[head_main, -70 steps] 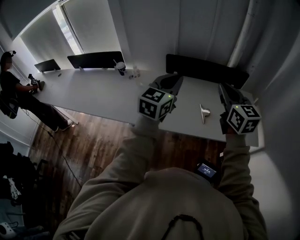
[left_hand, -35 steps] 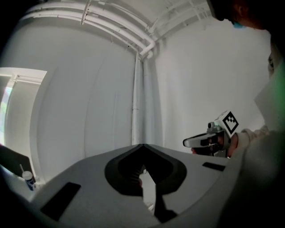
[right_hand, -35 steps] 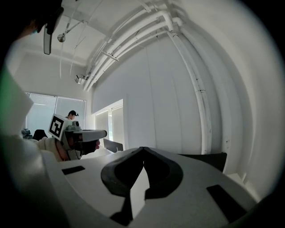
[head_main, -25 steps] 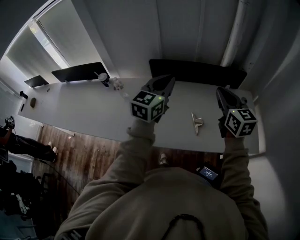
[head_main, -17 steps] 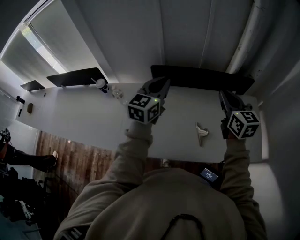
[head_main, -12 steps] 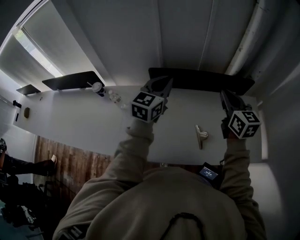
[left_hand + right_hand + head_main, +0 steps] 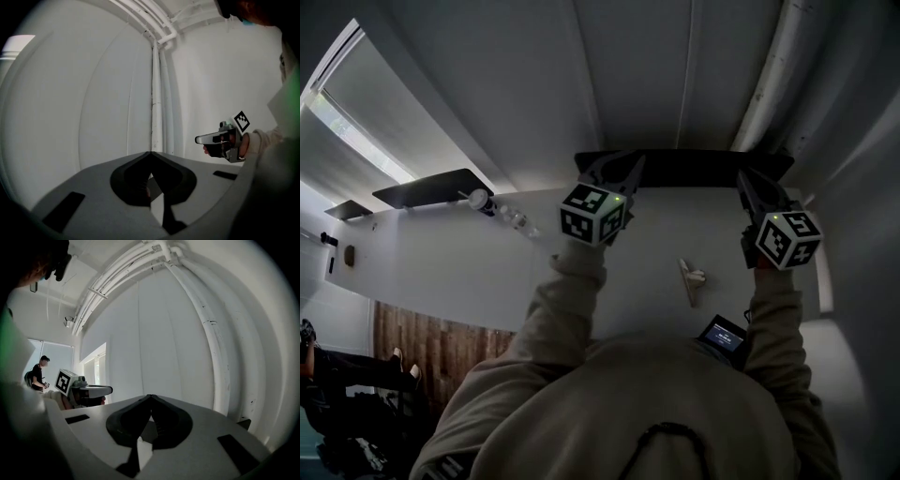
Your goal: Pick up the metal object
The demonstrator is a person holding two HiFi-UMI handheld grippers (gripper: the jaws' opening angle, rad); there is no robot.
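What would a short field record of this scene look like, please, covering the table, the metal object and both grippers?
surface: white table
metal object: lying on the table near its front edge, between the two grippers, untouched
left gripper: jaws together, nothing between them
right gripper: jaws together, nothing between them
task state: metal object not yet picked up

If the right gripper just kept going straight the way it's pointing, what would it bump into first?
Most likely the white wall ahead; the right gripper, shut and empty, seems to point above the dark panel.
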